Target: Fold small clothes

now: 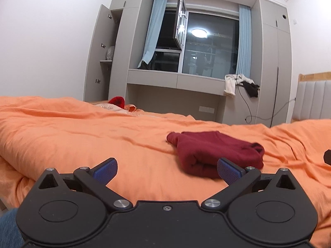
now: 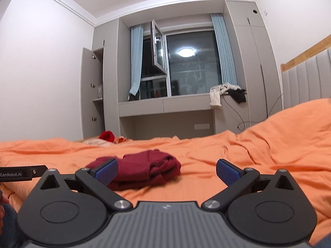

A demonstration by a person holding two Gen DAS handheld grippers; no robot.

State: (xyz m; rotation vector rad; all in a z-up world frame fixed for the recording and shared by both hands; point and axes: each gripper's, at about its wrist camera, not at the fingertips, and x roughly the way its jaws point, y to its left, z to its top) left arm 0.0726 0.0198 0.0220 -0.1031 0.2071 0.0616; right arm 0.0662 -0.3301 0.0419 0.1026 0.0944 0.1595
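A folded dark red knit garment [image 1: 215,153] is seen lying on the bed's rumpled orange cotton quilt [image 1: 82,136], roughly mid-bed. In the left wrist view the left claw [image 1: 167,170] is held wide, its blue-padded fingers [image 1: 105,170] spread and nothing gripped; the garment lies just beyond and partly behind the right-hand finger, and a narrow sleeve end is shown sticking out on its left side. In the right wrist view the right claw [image 2: 167,170] is likewise spread wide and holds nothing, with the same garment [image 2: 144,169] placed toward its left finger, whose pad [image 2: 106,171] overlaps the cloth's edge; whether it is touched cannot be told. The layered folds at the garment's right end are shown more clearly here.

Only the right wrist view shows a black bar labelled "GenRobot.AI" [image 2: 22,173] entering from the left edge, and a wider stretch of the padded grey headboard with wooden top rail [image 2: 306,82]. At the far edge of the bed a bright red fabric item [image 1: 117,101] is visible. On the grey window ledge [image 1: 175,80] a heap of white and black clothes [image 1: 241,83] is draped, with a cable hanging below. A grey wardrobe door [image 1: 97,62] stands open at the left of the window.
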